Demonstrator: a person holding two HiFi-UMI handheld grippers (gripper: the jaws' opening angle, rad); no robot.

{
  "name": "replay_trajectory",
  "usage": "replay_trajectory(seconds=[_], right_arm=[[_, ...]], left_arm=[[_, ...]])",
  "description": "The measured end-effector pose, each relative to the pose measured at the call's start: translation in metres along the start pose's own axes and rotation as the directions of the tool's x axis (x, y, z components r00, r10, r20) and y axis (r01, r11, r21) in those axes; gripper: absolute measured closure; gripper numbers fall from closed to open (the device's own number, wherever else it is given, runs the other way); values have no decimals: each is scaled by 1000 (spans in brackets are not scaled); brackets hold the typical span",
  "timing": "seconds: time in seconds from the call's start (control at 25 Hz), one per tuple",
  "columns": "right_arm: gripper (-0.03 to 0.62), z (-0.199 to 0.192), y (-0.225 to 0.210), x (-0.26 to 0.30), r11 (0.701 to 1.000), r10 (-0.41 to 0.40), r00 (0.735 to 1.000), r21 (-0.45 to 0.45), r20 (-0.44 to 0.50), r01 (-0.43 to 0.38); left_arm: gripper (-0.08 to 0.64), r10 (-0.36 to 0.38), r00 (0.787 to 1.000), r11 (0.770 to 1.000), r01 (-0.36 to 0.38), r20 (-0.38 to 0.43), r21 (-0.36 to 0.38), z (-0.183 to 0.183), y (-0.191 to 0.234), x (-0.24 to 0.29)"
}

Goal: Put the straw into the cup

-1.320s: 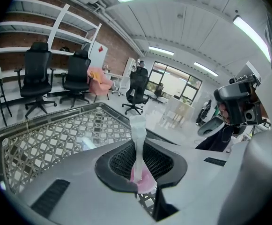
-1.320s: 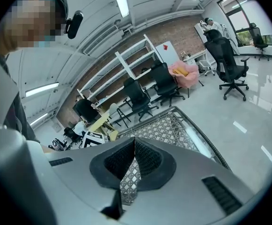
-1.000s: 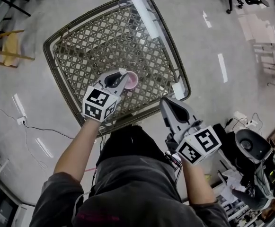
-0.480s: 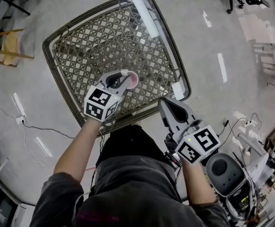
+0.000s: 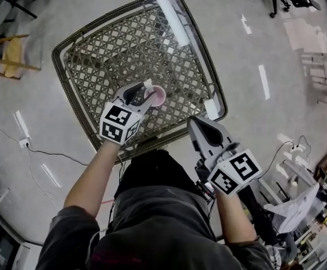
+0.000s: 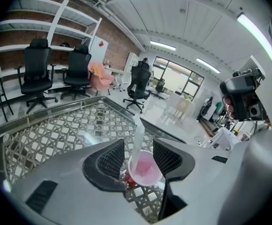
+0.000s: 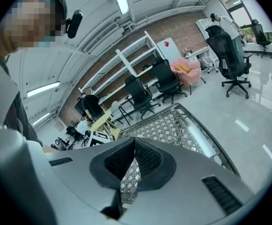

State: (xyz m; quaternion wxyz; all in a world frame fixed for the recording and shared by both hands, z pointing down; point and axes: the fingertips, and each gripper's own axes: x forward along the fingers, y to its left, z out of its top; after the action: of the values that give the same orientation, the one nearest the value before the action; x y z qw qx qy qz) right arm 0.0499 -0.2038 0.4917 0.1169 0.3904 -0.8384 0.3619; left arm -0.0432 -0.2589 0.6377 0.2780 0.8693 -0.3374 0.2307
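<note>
Head view: left gripper (image 5: 145, 92) is being held at the pink cup (image 5: 157, 97) on the wicker table (image 5: 79, 44), forearm extended; right gripper (image 5: 197, 124) is being parked by the table's near edge. Left gripper view: jaws have just been opening and are being held wide apart, so the straw (image 6: 137, 137), pinched a second ago, is being left standing in the cup, clear of both pads. Right gripper view: jaws are being kept together on nothing.

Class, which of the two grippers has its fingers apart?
The left gripper: its fingers have just been opening, the pink cup standing between them; the right gripper's fingers are together.
</note>
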Motion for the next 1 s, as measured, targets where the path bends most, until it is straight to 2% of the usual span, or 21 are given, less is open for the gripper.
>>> replay_trajectory(seconds=[0.76, 0.92, 1.0], right_arm=[[578, 29, 31, -15, 998, 37, 996, -54, 78, -33], [578, 37, 37, -19, 997, 43, 994, -71, 96, -36], [578, 40, 40, -20, 996, 46, 994, -78, 102, -38]], left_arm=[[367, 42, 997, 999, -44, 71, 20, 37, -20, -50], [414, 48, 996, 998, -51, 79, 35, 45, -28, -63], [463, 56, 995, 997, -59, 85, 43, 47, -33, -69]])
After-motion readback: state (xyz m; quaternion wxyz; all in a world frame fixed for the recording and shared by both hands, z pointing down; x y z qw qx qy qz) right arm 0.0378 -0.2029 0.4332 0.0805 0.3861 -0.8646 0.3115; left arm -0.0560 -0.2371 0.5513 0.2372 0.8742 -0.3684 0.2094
